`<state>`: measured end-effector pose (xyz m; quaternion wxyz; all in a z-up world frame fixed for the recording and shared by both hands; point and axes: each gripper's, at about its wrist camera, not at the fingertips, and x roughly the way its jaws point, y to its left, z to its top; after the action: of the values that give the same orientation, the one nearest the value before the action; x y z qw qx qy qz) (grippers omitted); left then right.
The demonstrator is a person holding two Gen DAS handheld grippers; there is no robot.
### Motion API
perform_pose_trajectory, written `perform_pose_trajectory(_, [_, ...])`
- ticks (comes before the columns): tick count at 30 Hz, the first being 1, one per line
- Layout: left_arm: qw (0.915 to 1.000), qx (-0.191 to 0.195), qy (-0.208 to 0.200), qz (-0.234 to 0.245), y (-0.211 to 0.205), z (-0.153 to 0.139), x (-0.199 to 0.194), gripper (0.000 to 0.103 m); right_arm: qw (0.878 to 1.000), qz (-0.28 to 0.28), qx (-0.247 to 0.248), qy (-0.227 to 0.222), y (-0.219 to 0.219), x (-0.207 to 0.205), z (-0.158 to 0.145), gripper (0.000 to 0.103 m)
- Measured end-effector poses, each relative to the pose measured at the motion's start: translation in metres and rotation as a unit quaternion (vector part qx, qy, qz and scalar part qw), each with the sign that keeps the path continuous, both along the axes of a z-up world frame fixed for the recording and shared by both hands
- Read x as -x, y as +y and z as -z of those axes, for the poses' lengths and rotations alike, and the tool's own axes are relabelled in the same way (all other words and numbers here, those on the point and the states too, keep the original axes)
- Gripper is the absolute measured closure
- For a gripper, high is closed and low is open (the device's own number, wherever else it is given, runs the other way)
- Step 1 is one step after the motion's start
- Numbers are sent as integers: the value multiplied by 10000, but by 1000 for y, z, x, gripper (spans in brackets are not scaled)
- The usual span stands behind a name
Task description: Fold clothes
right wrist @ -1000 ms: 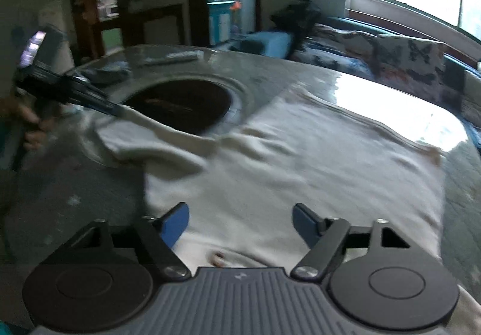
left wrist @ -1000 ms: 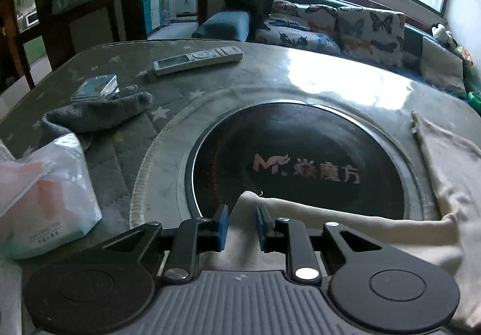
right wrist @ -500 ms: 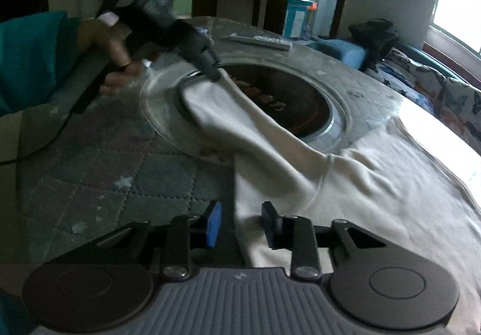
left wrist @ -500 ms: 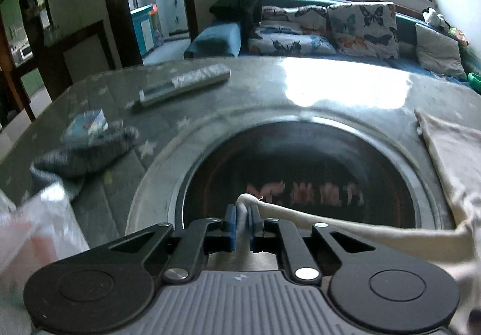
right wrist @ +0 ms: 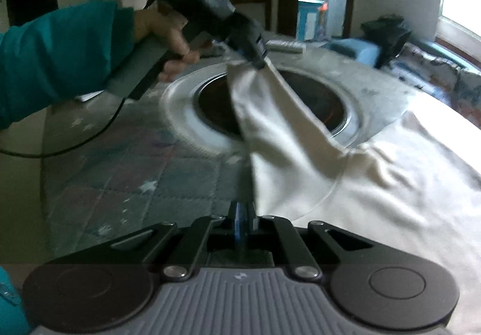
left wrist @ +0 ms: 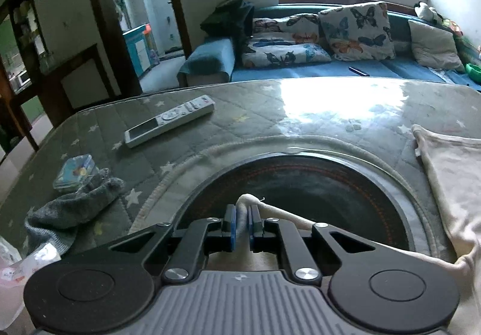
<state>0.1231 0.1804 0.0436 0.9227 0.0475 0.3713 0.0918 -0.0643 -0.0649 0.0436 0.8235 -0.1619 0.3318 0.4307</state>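
The left gripper (left wrist: 243, 225) has its blue-padded fingers (left wrist: 230, 228) pressed together on the bunched end of a sleeve of the cream-coloured cotton garment (left wrist: 451, 184), so that a small knob of cloth pokes up just past the tips. In the right wrist view this same left gripper (right wrist: 261, 63) is held in a hand (right wrist: 163, 34) coming out of a teal sleeve (right wrist: 57, 55), lifted above the table with the sleeve of the cream-coloured cotton garment (right wrist: 390, 199) hanging down from it in a slanting band across the round dark glass hotplate (right wrist: 315, 103). The right gripper (right wrist: 242, 225) has its jaws brought together at the near left edge of the garment, right where the sleeve joins the body; the cloth runs up to the pads, but blur makes it hard to confirm that fabric is caught between them. The body of the garment lies spread on the right part of the grey-green quilted star-patterned table cover (left wrist: 180, 136). On that cover, left of the round dark glass hotplate (left wrist: 315, 187), lie a long white remote control (left wrist: 170, 121), a small clear plastic box (left wrist: 74, 172) and, touching it, a crumpled grey knitted cloth (left wrist: 72, 211).
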Motion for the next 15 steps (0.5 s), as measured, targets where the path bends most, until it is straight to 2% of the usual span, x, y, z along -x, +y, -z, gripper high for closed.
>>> perform_pose_trajectory(3, [10000, -71, 4, 37, -4, -1, -6, 94, 9999, 94, -44, -86, 0, -6, -3, 93])
perform_pose_trajectory(6, [9999, -138, 44, 20, -4, 0, -11, 94, 9998, 177, 61, -103, 7, -11, 1, 77])
perform_pose_trajectory(10, [9996, -156, 177, -128, -2, 4, -11, 94, 9997, 210, -13, 107, 9, -17, 8, 76])
perform_pose_trajectory(13, [9984, -242, 389, -328, 2, 7, -5, 94, 9994, -64, -142, 319, 7, -14, 5, 76])
perform_pose_trajectory(15, [9971, -302, 544, -441, 6, 10, -1, 94, 9993, -156, -151, 309, 6, -11, 5, 76])
